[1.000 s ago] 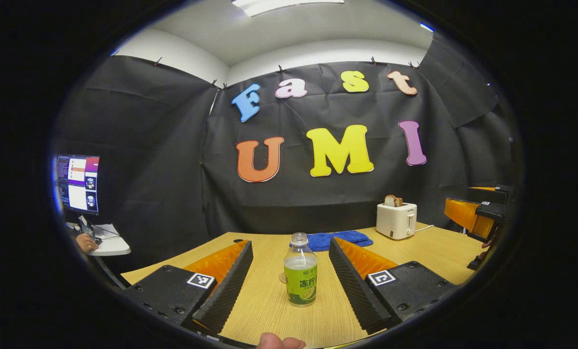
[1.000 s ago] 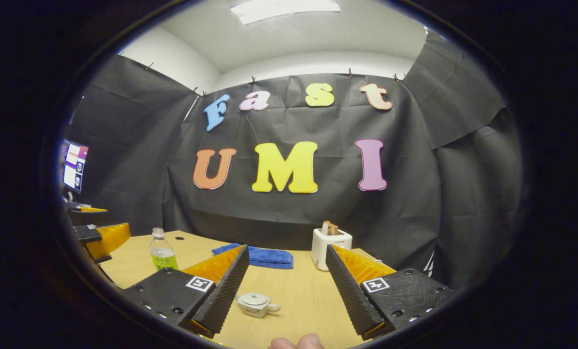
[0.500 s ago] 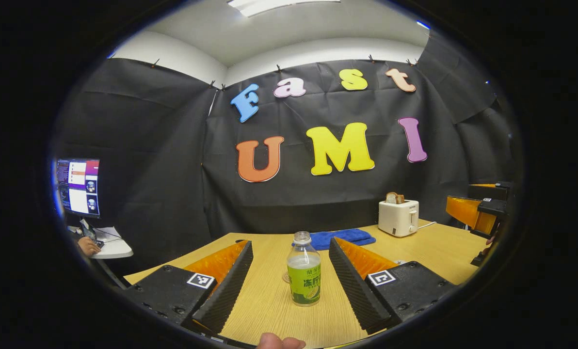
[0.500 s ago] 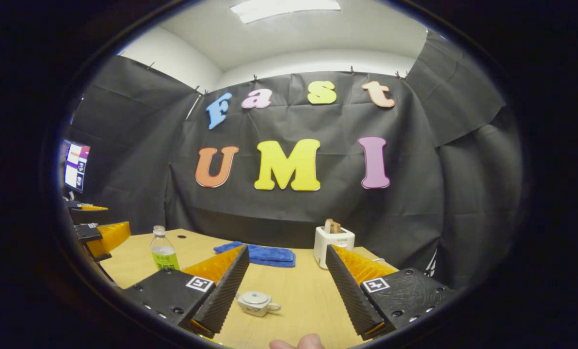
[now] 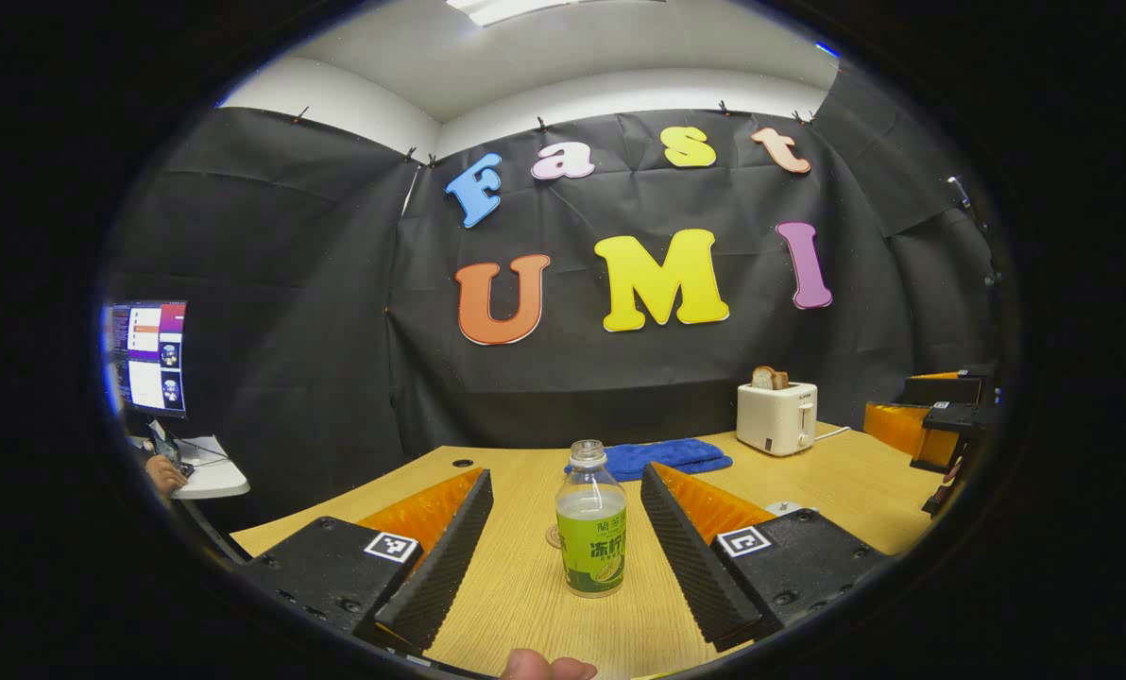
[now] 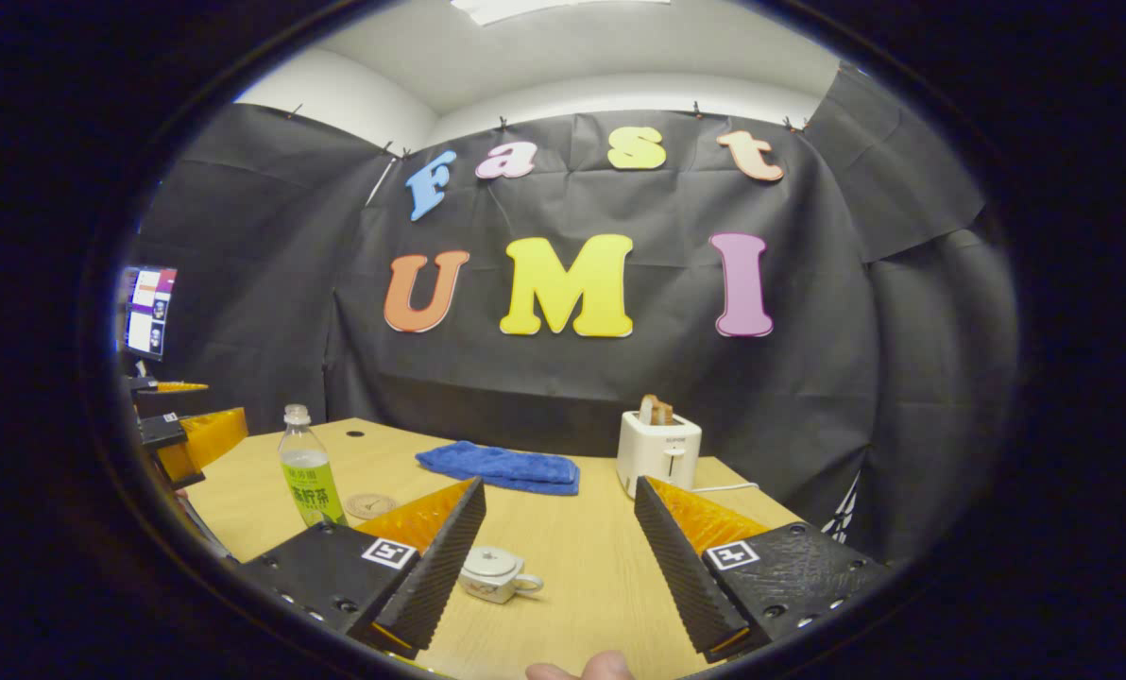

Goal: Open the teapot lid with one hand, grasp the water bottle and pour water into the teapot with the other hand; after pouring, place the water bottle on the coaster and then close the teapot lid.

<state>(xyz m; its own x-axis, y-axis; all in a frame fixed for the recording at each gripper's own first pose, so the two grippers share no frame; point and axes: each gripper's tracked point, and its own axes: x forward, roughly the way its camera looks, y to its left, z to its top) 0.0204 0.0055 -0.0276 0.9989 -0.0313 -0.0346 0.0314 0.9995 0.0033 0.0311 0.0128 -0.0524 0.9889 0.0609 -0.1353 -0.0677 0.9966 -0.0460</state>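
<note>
L gripper (image 5: 563, 538) is hovering over the wooden table (image 5: 856, 491) w/ fingers spread wide, gripping nothing; the water bottle (image 5: 590, 529) is standing upright between them, no cap, part full, not touched by either finger. A bit of the coaster (image 5: 554, 538) is peeking out just behind the bottle's base. R gripper (image 6: 554, 557) is also gaping wide and holding nothing; the small white teapot (image 6: 493, 573) is sitting on the table w/ lid on, close to that gripper's left finger, handle pointing right. In the right gripper view the coaster is lying just beside the bottle. Blue cloth (image 6: 502, 467) and a toaster (image 6: 658, 453) w/ bread are sitting farther back. A monitor (image 5: 147, 357) is glowing at far left.
</note>
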